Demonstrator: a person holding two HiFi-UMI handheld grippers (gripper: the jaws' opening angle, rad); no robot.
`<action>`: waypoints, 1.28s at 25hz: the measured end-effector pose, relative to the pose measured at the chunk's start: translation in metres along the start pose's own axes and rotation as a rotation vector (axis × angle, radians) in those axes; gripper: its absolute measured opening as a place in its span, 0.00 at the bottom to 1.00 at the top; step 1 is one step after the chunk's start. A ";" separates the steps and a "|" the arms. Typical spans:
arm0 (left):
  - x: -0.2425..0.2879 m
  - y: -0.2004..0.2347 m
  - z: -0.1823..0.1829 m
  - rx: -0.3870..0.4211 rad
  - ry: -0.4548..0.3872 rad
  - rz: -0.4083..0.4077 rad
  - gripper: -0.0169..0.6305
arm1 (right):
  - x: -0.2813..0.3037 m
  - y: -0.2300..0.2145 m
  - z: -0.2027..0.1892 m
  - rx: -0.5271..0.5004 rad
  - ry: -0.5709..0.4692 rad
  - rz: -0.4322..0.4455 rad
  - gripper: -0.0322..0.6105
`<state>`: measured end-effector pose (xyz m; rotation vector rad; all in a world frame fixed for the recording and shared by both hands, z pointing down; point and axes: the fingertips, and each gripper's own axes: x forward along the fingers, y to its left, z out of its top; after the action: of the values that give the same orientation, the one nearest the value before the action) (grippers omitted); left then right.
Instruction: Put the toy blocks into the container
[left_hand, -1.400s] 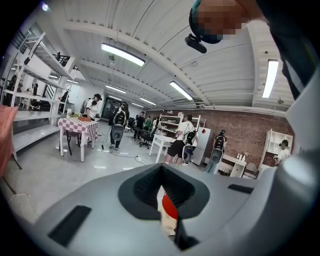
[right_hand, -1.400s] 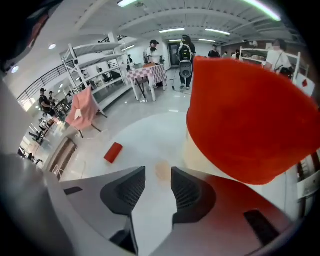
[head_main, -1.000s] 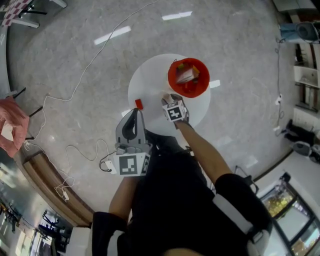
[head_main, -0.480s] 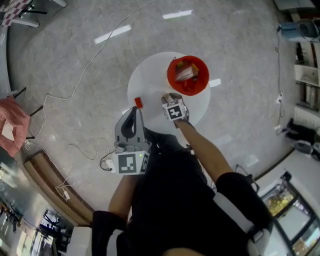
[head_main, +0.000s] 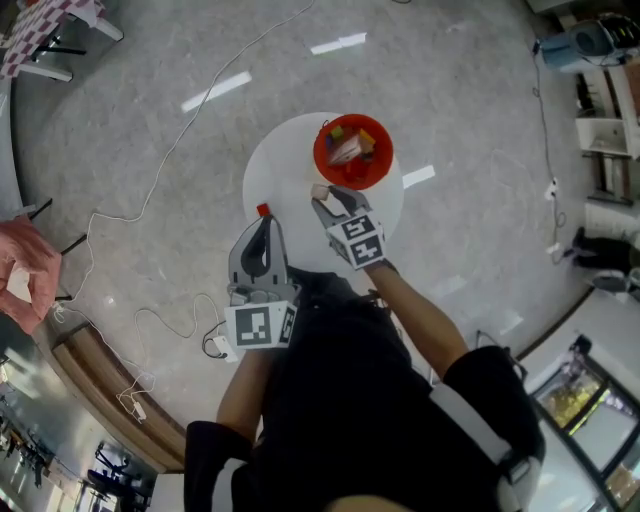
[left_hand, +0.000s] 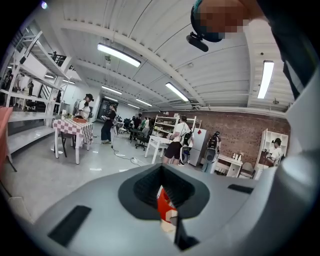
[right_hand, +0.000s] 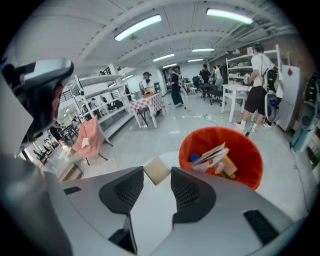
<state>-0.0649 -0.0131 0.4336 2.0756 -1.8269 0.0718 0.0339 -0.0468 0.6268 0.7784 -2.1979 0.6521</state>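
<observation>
Small, stiff blocks pinched in both my grippers beside the container.

On the white table (head_main: 280, 170) the red container (head_main: 378, 165) sits just beyond my right gripper (right_hand: 157, 181), whose jaws pinch the tan block (right_hand: 156, 170) at their very tips. My left gripper (head_main: 262, 224) is drawn narrow around the red block (left_hand: 163, 204) at the table's near edge. Both look light, hard and smooth, so flat opposite faces are the best hold; a tip grip could let one twist. Against half a second ago, the right gripper stretches further toward the container, while the left has kept its place.
</observation>
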 end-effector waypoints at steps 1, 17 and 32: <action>-0.001 -0.003 0.001 0.002 -0.001 -0.003 0.01 | -0.010 -0.004 0.012 -0.003 -0.035 -0.008 0.31; -0.028 -0.030 0.008 0.017 -0.034 0.023 0.01 | -0.017 -0.123 0.003 0.075 -0.013 -0.222 0.31; -0.079 -0.036 0.013 0.026 -0.077 0.129 0.01 | -0.065 -0.049 0.062 0.007 -0.267 -0.108 0.15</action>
<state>-0.0450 0.0612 0.3903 2.0016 -2.0151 0.0500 0.0768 -0.0988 0.5500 1.0309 -2.3721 0.5277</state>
